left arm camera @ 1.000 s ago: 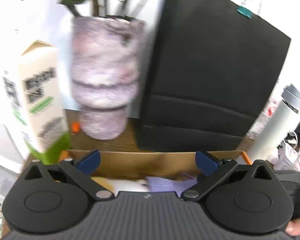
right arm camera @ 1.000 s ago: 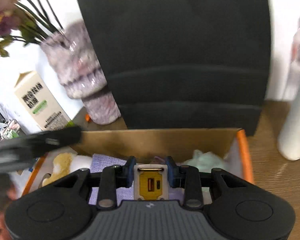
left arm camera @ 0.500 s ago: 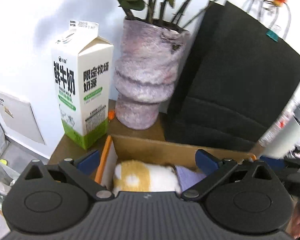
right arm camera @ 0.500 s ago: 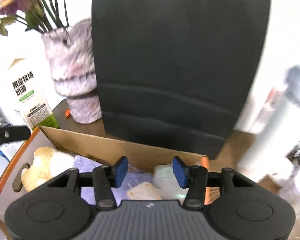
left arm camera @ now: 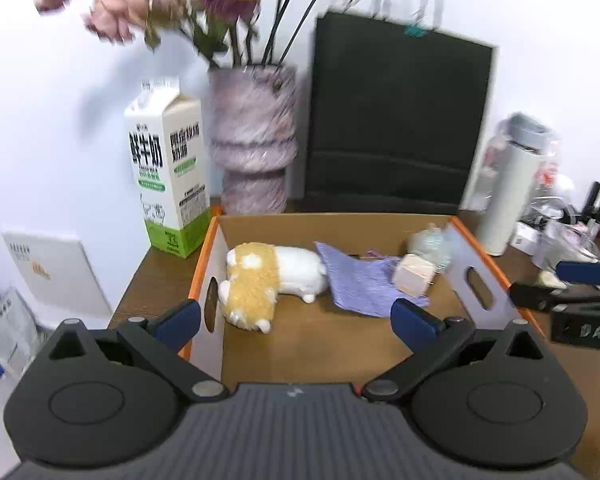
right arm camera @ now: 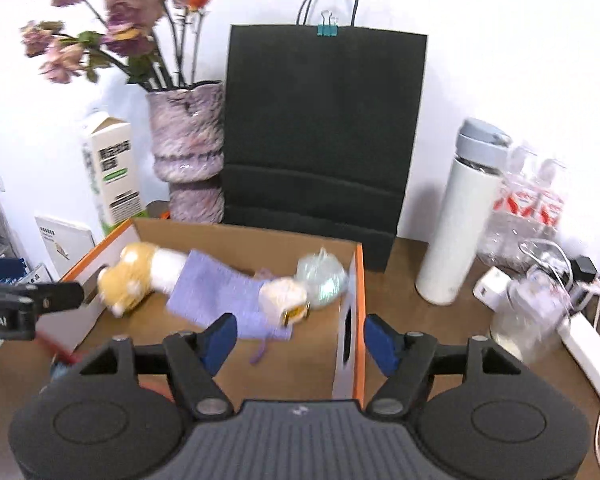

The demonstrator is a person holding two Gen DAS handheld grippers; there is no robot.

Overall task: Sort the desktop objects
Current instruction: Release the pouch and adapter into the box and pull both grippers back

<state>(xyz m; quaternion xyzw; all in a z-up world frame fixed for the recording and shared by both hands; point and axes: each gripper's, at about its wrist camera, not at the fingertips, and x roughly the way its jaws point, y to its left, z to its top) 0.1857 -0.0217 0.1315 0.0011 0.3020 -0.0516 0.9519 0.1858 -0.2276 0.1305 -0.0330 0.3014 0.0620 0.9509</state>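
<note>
Cardboard box [left arm camera: 476, 280], orange-edged, stood on the brown wooden counter [left arm camera: 156, 280]. Left wrist view: left claw [left arm camera: 296, 318] spread wide and empty above the box's near end. Contents: plush toy [left arm camera: 268, 276], tan and white, lying at the left wall; purple cloth [left arm camera: 360, 284] spread beside it; pale cube-shaped item [left arm camera: 414, 274] resting on the cloth's right part; clear rounded object [left arm camera: 432, 244], blurred, possibly a wrapped ball, in the far right corner. Behind the box: milk carton [left arm camera: 168, 168], mottled purple vase [left arm camera: 254, 140] with dried flowers, black paper bag [left arm camera: 396, 120], white bottle [left arm camera: 508, 188].

Right wrist view: right claw [right arm camera: 298, 340] also spread wide and empty, straddling the box's right wall [right arm camera: 350, 340]. Plush toy [right arm camera: 140, 276], purple cloth [right arm camera: 220, 300], cube item [right arm camera: 282, 300] and clear object [right arm camera: 322, 278] lay in a row inside. White bottle [right arm camera: 460, 216] stood on the counter to the right, near a white power strip [right arm camera: 584, 348].
</note>
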